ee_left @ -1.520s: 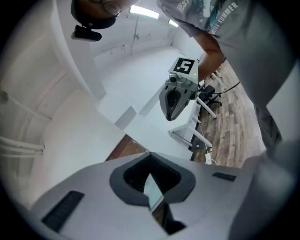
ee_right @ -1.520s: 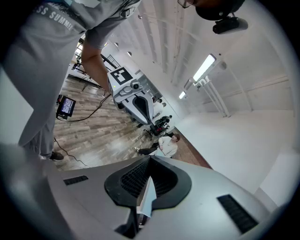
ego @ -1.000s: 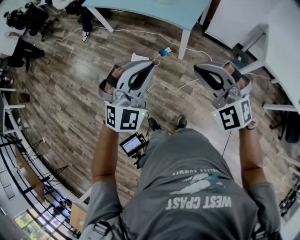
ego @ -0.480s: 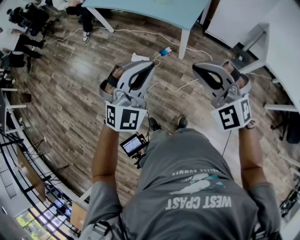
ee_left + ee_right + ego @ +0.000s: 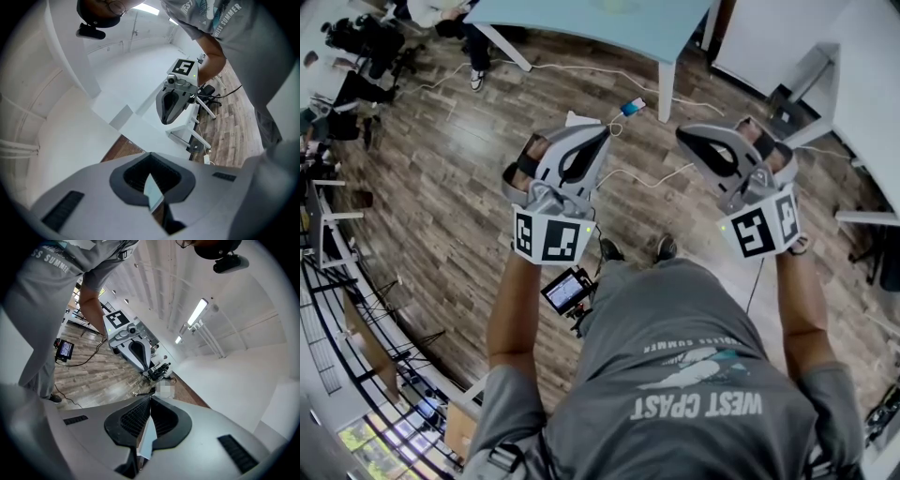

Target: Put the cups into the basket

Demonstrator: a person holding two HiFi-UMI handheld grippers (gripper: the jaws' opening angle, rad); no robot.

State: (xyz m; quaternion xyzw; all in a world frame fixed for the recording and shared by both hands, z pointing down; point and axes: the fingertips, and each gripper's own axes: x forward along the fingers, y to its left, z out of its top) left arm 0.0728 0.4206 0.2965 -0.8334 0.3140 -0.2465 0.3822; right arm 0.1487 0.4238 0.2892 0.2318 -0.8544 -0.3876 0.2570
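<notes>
No cup and no basket shows in any view. In the head view, my left gripper (image 5: pixel 604 141) is held out in front of the person's chest, above a wooden floor, its jaws shut on nothing. My right gripper (image 5: pixel 683 138) is level with it, a short way to the right, also shut and empty. Their tips point toward each other. The left gripper view looks past its closed jaws at the right gripper (image 5: pixel 171 105). From the right gripper view, the left gripper (image 5: pixel 133 352) is seen in the same way.
A light blue table (image 5: pixel 609 19) stands ahead, and a white desk (image 5: pixel 862 75) is at the right. White cables (image 5: pixel 647 173) and a small blue item (image 5: pixel 630 103) lie on the floor. A small monitor (image 5: pixel 567 289) hangs at the person's waist. Chairs and gear (image 5: pixel 356 42) crowd the far left.
Both grippers have drifted slightly upward in the head view, the right one also a little to the left. Their jaws stay shut.
</notes>
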